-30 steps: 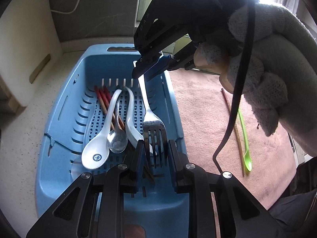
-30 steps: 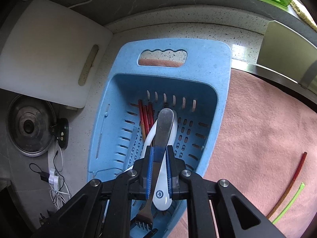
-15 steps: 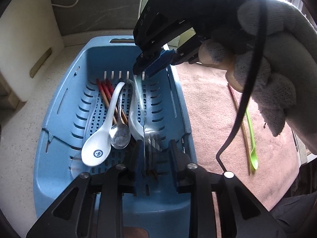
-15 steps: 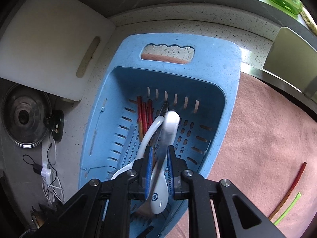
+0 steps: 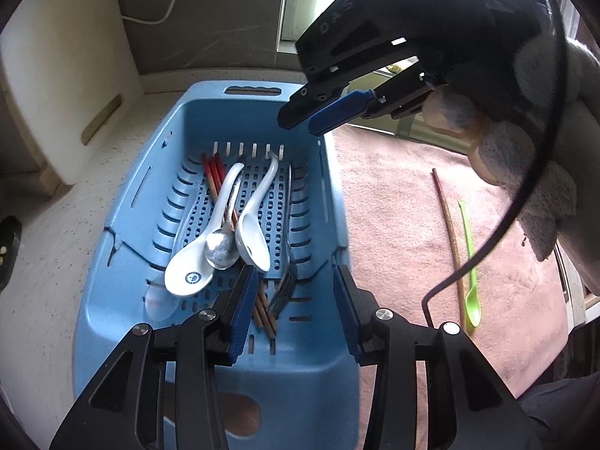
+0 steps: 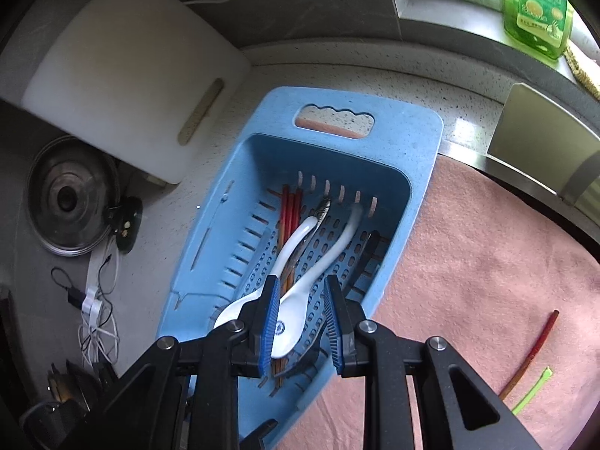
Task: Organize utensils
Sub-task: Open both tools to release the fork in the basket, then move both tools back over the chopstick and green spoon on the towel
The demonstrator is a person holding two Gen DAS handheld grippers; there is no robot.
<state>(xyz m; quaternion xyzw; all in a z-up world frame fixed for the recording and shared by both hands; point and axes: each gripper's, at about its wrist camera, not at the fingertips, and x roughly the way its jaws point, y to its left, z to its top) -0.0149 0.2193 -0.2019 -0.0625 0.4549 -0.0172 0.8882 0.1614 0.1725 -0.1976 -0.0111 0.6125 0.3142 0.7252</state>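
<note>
Blue perforated plastic is filling the left wrist view: the blue slotted plastic basket is holding two glossy white ceramic soup spoons, a small steel spoon, dark red wooden chopsticks and a thin steel fork lying along its right wall. The left gripper is hovering over the near end with its ribbed blue pads spread apart and nothing between them, while the right gripper is hanging above the far right rim. Out on the fuzzy pink mat a lone reddish-brown chopstick and a slim lime-green plastic spoon are lying side by side, well apart from the basket. The ceramic is probably heavy, slick and chippable, so gripping the narrow handle seems safest; the fork is stiff and thin, and pinching across its flat shaft should hold. From the right wrist view, the right gripper is standing open and empty above a white spoon bowl; beyond the blue basket a matte white cutting board is leaning against the wall, and a green bottle is sitting on the sill.
</note>
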